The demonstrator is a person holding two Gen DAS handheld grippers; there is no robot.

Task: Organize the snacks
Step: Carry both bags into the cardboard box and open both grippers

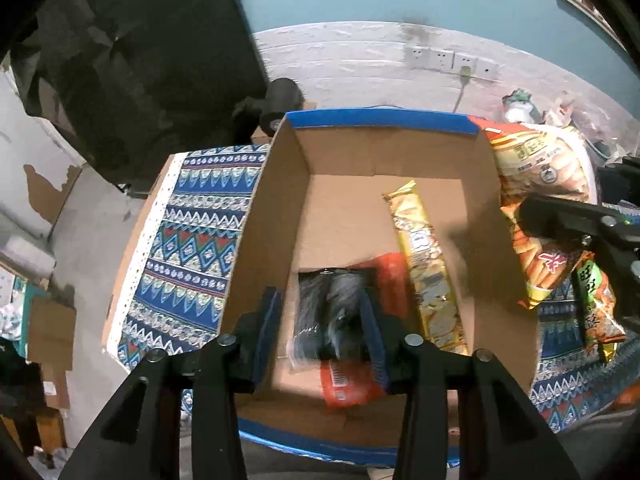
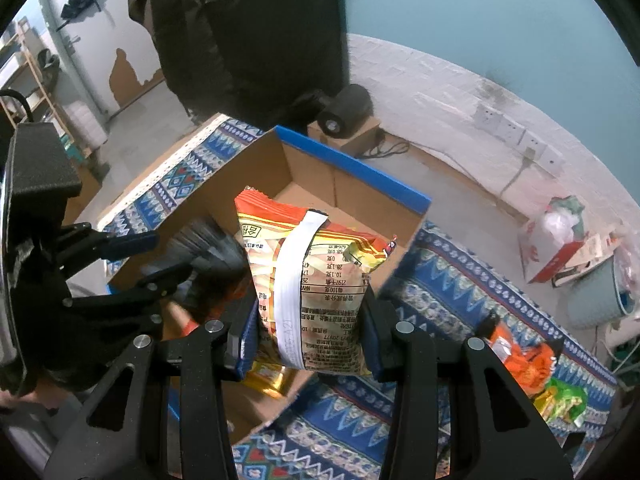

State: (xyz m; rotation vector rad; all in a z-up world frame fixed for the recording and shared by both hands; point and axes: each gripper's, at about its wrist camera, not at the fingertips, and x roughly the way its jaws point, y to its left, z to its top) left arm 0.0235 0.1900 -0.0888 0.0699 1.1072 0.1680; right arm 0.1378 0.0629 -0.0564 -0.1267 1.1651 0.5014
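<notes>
Left claw point(image 1: 322, 320), part open, straddles a blurred dark packet point(image 1: 328, 316) over the box point(image 1: 280, 184) at lower centre. Right claw point(image 2: 308, 332) clamps an orange bag point(image 2: 308, 280) mid-frame.

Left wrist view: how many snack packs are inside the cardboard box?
3: a long gold pack on the right, an orange-red pack at the near end, a black pack over it, between the fingers of the left tool. More may hide underneath.
</notes>
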